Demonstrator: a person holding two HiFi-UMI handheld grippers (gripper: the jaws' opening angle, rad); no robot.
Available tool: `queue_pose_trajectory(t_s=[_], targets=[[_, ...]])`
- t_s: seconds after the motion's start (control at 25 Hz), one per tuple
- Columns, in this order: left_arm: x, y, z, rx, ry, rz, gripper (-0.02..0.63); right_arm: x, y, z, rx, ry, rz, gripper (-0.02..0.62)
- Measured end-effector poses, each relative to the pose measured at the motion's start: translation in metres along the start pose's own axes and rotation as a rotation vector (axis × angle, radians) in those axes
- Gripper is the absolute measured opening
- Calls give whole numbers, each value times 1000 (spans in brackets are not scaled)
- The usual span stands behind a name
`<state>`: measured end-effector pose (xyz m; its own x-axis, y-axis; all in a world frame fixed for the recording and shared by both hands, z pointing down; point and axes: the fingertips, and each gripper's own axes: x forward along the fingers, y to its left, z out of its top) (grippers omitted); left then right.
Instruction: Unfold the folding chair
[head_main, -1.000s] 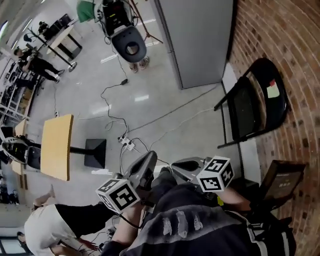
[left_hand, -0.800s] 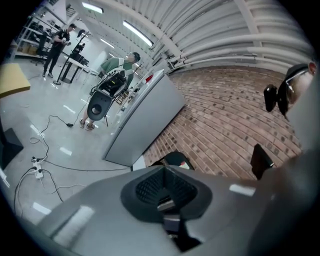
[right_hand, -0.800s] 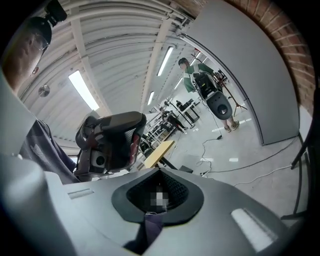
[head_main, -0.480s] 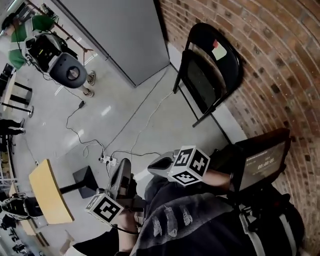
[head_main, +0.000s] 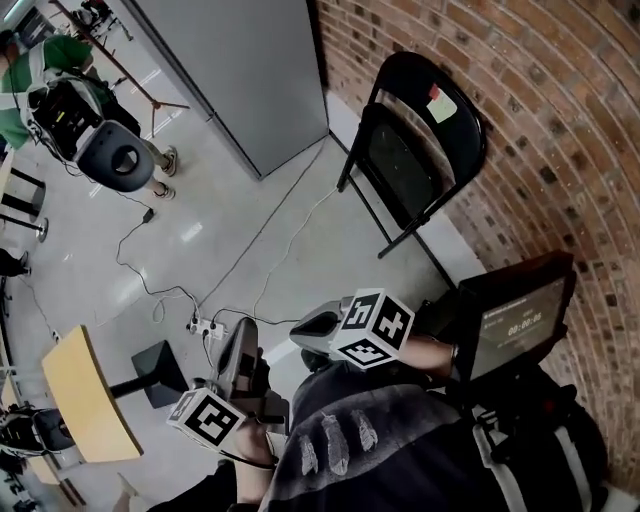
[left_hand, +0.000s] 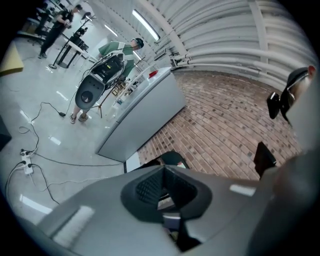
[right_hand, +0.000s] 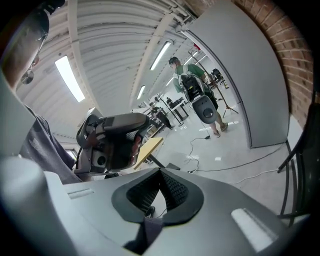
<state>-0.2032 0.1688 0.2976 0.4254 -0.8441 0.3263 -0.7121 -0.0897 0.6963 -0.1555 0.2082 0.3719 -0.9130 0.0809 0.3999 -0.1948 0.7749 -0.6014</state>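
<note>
One folding chair (head_main: 402, 165), black, folded flat and propped upright against the brick wall (head_main: 560, 130), near a grey panel (head_main: 240, 70). Feet on the floor, seat swung up against the back. Well apart from both tools.

Two tools in all. Left tool (head_main: 244, 338): jaws pressed together, nothing between them. Right tool (head_main: 303, 328): likewise closed on nothing. Both held low, close to the body.

Probably a tubular metal frame, stiff and rigid rather than fragile. Likely too heavy for a light pinch, and slick where painted. Best taken at the curved top of the backrest with one tool to steady it, and at the seat's front edge with the other to swing the seat down. Likely to skid along the wall or floor if pulled by the seat alone.

Two small notes (head_main: 438, 102) stuck on the backrest, one pink and one pale.
</note>
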Motion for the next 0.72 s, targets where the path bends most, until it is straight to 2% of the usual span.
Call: queue_pose_trajectory(t_s=[0.16, 0.36, 0.52, 0.72], targets=[[-40, 40, 23, 30, -40, 12, 2, 50, 20, 9, -21, 44, -14, 2], [-85, 94, 43, -27, -75, -15, 2, 109, 49, 10, -73, 120, -53, 2], [-91, 120, 53, -45, -32, -51, 2, 133, 59, 16, -94, 145, -118, 2], [-85, 130, 57, -52, 17, -121, 2, 134, 60, 16, -79, 148, -214, 2]])
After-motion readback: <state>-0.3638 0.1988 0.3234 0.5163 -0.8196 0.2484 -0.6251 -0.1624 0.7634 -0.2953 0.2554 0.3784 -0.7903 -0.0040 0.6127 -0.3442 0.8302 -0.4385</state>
